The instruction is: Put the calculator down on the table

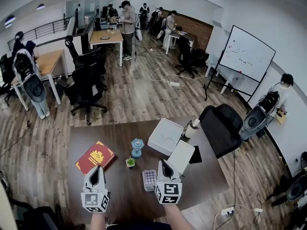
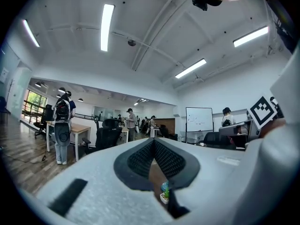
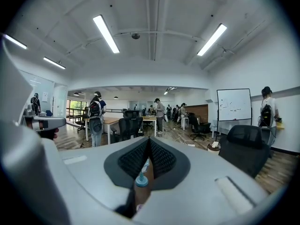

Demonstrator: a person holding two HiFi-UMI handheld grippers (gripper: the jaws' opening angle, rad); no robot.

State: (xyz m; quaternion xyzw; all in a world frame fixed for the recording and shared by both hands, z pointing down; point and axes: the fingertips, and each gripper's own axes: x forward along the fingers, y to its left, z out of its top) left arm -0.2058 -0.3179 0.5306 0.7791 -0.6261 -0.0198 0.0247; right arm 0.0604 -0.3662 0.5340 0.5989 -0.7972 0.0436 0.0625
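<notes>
The calculator (image 1: 149,179), pale with rows of round keys, lies flat on the dark brown table (image 1: 96,135), close to its near edge. My right gripper (image 1: 165,166) stands just to its right, jaws shut with nothing between them, apart from the calculator. In the right gripper view the pads (image 3: 161,159) meet at the tip of the right gripper (image 3: 149,142). My left gripper (image 1: 95,170) is held over the table's near left part, below a red book (image 1: 95,156). Its jaws are shut and empty too, as the left gripper (image 2: 153,144) shows in its own view.
A blue figurine (image 1: 137,147) and a tiny potted plant (image 1: 130,162) stand between the grippers. A white box (image 1: 165,136), a white pad (image 1: 181,156) and a paper cup (image 1: 192,128) lie at the right. A black office chair (image 1: 221,128) stands beside the table's right edge.
</notes>
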